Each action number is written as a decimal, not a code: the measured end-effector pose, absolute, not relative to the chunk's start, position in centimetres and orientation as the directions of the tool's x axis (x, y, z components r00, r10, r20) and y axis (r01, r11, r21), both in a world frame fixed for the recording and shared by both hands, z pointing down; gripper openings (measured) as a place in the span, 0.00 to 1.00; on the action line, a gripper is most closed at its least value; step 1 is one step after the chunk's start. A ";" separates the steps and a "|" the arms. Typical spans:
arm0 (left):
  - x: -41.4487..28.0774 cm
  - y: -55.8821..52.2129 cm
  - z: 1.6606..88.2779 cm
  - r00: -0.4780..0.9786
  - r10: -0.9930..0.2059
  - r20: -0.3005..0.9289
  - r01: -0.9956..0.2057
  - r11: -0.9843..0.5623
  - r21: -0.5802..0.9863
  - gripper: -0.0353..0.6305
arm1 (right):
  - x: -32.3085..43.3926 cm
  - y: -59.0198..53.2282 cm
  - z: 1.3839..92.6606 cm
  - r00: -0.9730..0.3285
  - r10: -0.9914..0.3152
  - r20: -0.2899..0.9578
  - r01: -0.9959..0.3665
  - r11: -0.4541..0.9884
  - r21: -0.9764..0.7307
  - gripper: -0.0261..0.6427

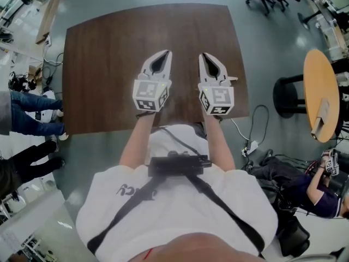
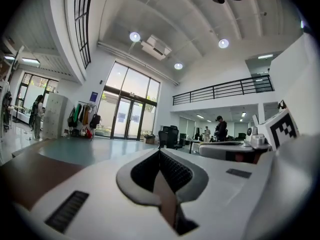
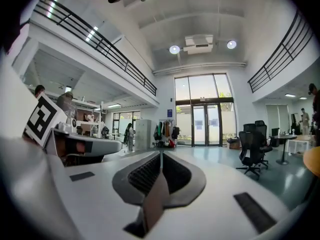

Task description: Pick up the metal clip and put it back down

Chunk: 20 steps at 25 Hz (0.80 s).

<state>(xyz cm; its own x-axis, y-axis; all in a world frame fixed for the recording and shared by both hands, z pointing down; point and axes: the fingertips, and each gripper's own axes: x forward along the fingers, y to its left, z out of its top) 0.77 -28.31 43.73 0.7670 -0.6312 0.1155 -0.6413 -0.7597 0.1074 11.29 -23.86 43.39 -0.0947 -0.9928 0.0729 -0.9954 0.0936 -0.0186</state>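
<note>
In the head view the person's bare forearms reach forward side by side. The left gripper point(image 1: 165, 54) and right gripper point(image 1: 204, 56) are held level over the near half of a dark brown wooden table point(image 1: 98, 64), jaws pointing away from the body and marker cubes point(image 1: 150, 94) toward it. The two tools sit near each other but apart. Past the table edge is grey-green floor. A round yellow table point(image 1: 322, 91) stands well off to the right of the right gripper, a seated person point(image 1: 305, 187) is behind and right of it, and standing legs point(image 1: 27, 113) are well left of the left gripper. A cable point(image 1: 256, 130) trails on the floor just right of the table. The left gripper view looks flat along its own jaws, which are pressed together, ribbed pads meeting along one seam. Ahead of them are tall glass doors point(image 2: 125, 119), a railed balcony point(image 2: 225, 90) and ceiling lights, none of which the head view shows. The right gripper's body and marker lie close on its right. The right gripper view shows its jaws likewise pressed together pad to pad, with the same doors ahead, office chairs point(image 3: 252, 146) to the right and the left gripper close on its left. Where the metal clip lies cannot be told from any view.
</note>
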 end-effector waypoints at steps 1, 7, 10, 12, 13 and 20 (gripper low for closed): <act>0.2 -28.2 43.2 0.760 -0.642 0.100 -0.650 -0.753 0.102 0.07 | 10.2 -24.0 43.0 -0.113 -0.991 0.066 -0.994 0.112 -0.015 0.06; -4.1 -27.3 43.2 0.720 -0.688 0.089 -0.694 -0.715 0.089 0.07 | 3.6 -23.7 41.5 -0.178 -0.983 0.044 -0.984 0.179 0.023 0.05; -4.9 -26.2 43.8 0.706 -0.702 0.093 -0.708 -0.701 0.084 0.07 | 2.8 -22.8 41.4 -0.186 -0.982 0.023 -0.982 0.186 0.022 0.05; -4.8 -25.5 43.5 0.704 -0.705 0.085 -0.711 -0.700 0.074 0.07 | 3.1 -22.3 41.4 -0.179 -0.984 0.015 -0.984 0.179 0.013 0.05; -4.8 -25.3 43.2 0.703 -0.706 0.080 -0.711 -0.700 0.069 0.07 | 3.2 -22.2 41.3 -0.174 -0.985 0.013 -0.985 0.175 0.009 0.05; -5.4 -24.8 42.2 0.715 -0.695 0.076 -0.699 -0.712 0.064 0.07 | 2.5 -21.7 41.0 -0.158 -0.987 0.022 -0.987 0.158 0.005 0.05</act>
<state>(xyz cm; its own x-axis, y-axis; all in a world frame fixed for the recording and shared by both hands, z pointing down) -5.43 -24.77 42.20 0.7151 -0.6949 0.0761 -0.6990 -0.7122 0.0641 2.53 -21.73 41.05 -0.1578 -0.9872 0.0223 -0.9874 0.1580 0.0054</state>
